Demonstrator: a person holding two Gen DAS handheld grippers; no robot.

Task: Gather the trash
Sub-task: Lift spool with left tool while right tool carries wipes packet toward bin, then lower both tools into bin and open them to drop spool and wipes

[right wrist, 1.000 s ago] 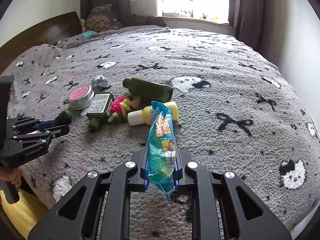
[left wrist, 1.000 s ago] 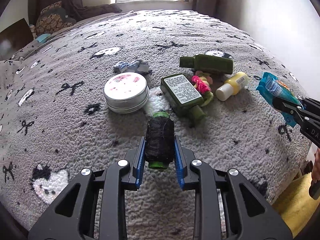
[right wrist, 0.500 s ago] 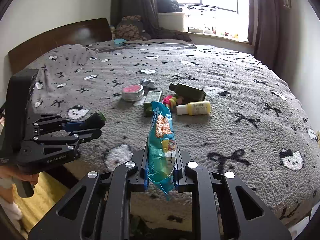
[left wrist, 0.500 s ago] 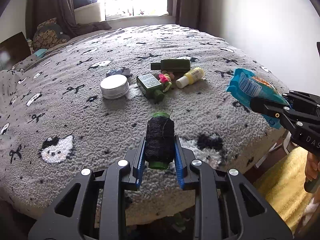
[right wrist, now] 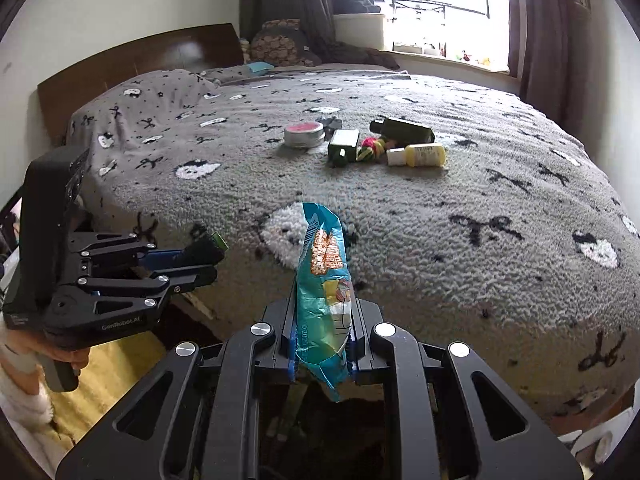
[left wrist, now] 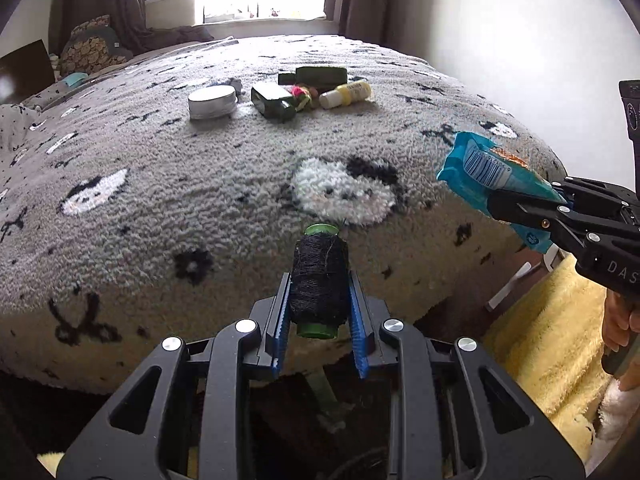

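Note:
My left gripper [left wrist: 319,292] is shut on a spool of black thread [left wrist: 319,280] with green ends, held in the air over the near edge of the bed. It also shows in the right wrist view [right wrist: 200,256]. My right gripper [right wrist: 323,336] is shut on a blue snack wrapper [right wrist: 325,280], also off the bed's near edge. The wrapper shows in the left wrist view [left wrist: 488,172] at the right. Both are well back from the pile of items on the bed.
A grey patterned blanket [left wrist: 200,184] covers the bed. On it lie a round tin [left wrist: 212,101], two dark green bottles [left wrist: 274,100] [left wrist: 316,76], a pink-yellow toy [left wrist: 301,94] and a yellow bottle [left wrist: 348,94]. A yellow rug [left wrist: 548,340] lies on the floor. A wooden headboard [right wrist: 132,64] stands at the left.
Both grippers have pulled back from the items to beyond the bed's near edge, each keeping its hold. The items on the bed have not moved.

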